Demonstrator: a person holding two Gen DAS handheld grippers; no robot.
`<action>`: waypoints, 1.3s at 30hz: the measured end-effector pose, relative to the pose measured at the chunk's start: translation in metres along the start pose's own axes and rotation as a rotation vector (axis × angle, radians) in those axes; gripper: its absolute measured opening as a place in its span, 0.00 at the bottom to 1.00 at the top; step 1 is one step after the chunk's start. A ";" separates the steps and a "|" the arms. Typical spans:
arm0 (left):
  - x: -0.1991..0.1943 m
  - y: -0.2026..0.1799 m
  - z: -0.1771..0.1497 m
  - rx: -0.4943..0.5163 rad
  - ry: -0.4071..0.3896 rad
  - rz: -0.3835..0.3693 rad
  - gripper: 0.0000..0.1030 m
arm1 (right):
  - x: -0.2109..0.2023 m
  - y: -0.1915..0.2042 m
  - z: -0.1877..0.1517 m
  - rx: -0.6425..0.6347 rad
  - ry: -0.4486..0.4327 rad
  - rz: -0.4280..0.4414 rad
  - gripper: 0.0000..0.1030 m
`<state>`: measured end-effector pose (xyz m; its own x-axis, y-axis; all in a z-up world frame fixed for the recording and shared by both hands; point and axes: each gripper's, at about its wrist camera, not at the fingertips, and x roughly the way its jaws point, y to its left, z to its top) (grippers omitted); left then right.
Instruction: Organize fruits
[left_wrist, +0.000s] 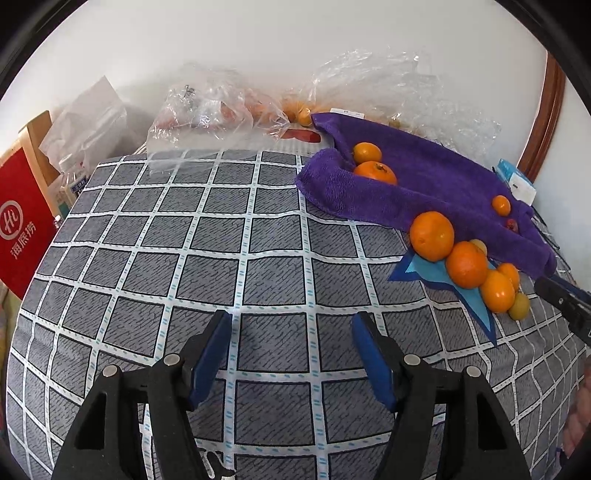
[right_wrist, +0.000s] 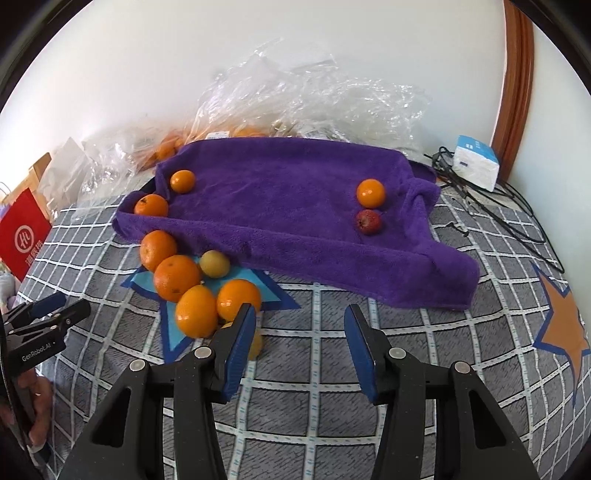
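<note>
Nearest the lens in both wrist views, blue-padded jaws stand wide apart with nothing between them: the left tool (left_wrist: 291, 321) over bare checked tabletop (left_wrist: 184, 240), the right tool (right_wrist: 299, 314) at the bottom centre of its frame, its left pad just in front of a cluster of oranges (right_wrist: 177, 277) on a blue star mat (right_wrist: 273, 295) at centre left. Behind the cluster, a purple towel (right_wrist: 280, 214) fills mid-frame, carrying two oranges (right_wrist: 183, 181) at its left end and one orange (right_wrist: 370, 192) beside a small red fruit (right_wrist: 368, 221) at its right; crumpled plastic bags (right_wrist: 314, 92) lie along the wall at the top, and an orange star mat (right_wrist: 565, 332) lies at the right edge
</note>
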<state>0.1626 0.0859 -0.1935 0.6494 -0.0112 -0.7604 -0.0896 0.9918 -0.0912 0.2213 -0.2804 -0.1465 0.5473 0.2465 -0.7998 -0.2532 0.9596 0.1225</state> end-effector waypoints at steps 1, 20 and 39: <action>0.000 0.001 0.000 -0.004 -0.001 -0.005 0.64 | 0.000 0.002 0.000 -0.005 0.000 0.005 0.48; 0.000 -0.001 0.000 0.019 0.006 -0.033 0.69 | 0.025 0.027 -0.012 -0.073 0.089 0.077 0.27; -0.025 -0.041 0.032 0.060 -0.027 -0.119 0.54 | 0.008 -0.055 -0.007 0.030 0.004 -0.045 0.27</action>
<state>0.1741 0.0500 -0.1506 0.6732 -0.1267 -0.7285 0.0339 0.9895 -0.1407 0.2346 -0.3318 -0.1638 0.5547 0.2023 -0.8071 -0.2039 0.9735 0.1038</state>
